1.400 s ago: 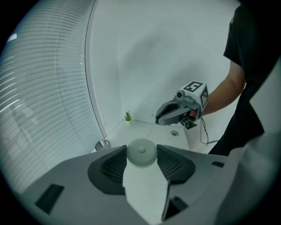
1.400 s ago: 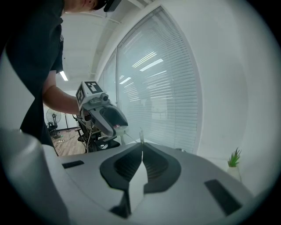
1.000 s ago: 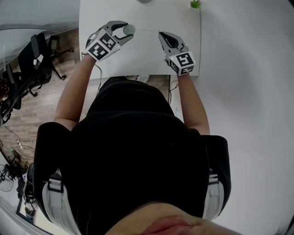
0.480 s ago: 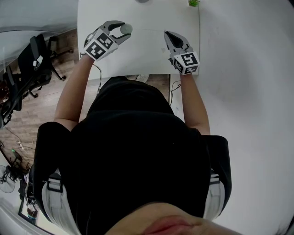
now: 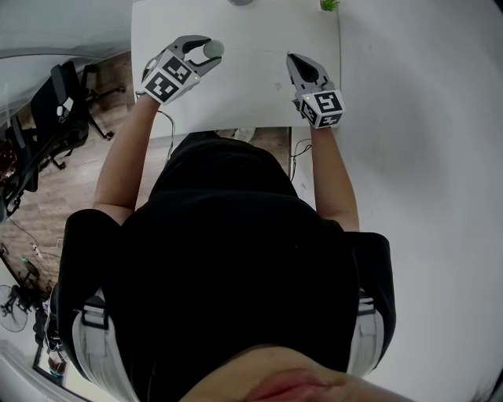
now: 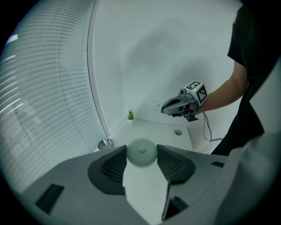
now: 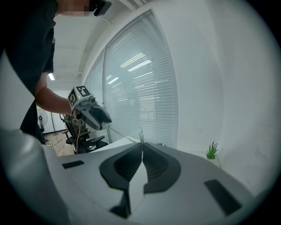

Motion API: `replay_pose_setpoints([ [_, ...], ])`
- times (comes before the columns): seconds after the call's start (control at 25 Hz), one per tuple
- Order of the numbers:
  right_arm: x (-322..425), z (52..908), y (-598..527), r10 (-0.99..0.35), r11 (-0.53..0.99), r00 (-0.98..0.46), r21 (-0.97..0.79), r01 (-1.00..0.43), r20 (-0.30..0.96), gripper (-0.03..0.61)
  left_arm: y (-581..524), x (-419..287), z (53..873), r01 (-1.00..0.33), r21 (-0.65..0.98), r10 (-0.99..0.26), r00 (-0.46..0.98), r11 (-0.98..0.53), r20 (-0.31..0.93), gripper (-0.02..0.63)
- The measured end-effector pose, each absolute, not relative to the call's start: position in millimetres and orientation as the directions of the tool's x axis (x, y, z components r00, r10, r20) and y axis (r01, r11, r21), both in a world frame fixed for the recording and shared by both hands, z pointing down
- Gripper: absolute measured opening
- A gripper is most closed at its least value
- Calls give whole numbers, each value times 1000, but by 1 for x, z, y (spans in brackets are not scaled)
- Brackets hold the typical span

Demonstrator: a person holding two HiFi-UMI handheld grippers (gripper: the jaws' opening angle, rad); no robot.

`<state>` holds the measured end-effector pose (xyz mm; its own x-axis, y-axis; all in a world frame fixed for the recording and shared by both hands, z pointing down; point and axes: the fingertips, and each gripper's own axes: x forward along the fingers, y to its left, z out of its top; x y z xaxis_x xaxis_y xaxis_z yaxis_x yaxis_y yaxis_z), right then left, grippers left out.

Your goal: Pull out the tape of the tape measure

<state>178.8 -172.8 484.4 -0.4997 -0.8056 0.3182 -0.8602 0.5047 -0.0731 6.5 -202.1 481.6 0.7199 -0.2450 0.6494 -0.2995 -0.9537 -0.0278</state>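
A round pale green tape measure (image 5: 214,49) sits between the pads of my left gripper (image 5: 206,52), above the white table (image 5: 244,98). In the left gripper view its case (image 6: 142,152) fills the gap between the jaws. A thin tape (image 5: 255,52) runs from it to my right gripper (image 5: 290,57), which is shut on the tape's end. In the right gripper view the end tab (image 7: 140,134) stands up just past the shut jaws, and the tape stretches left to the left gripper (image 7: 99,116). The two grippers are level and well apart.
A small green plant (image 5: 328,5) and a metal bowl (image 5: 242,1) stand at the table's far edge. A round grommet (image 6: 177,132) is set in the tabletop. An office chair (image 5: 59,102) stands on the wooden floor at the left. A cable (image 5: 295,153) hangs below the table's near edge.
My right gripper has moved to the right, away from the left one, and the left has drifted slightly left. The stretch of tape between them has grown longer.
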Motion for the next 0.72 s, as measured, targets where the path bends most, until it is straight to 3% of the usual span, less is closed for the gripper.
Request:
replay_pose_setpoints([
  [0.72, 212, 487, -174, -847, 422, -422, -74, -903, 323, 8, -211, -13, 492, -360, -23, -284, 693, -932, 663, 227],
])
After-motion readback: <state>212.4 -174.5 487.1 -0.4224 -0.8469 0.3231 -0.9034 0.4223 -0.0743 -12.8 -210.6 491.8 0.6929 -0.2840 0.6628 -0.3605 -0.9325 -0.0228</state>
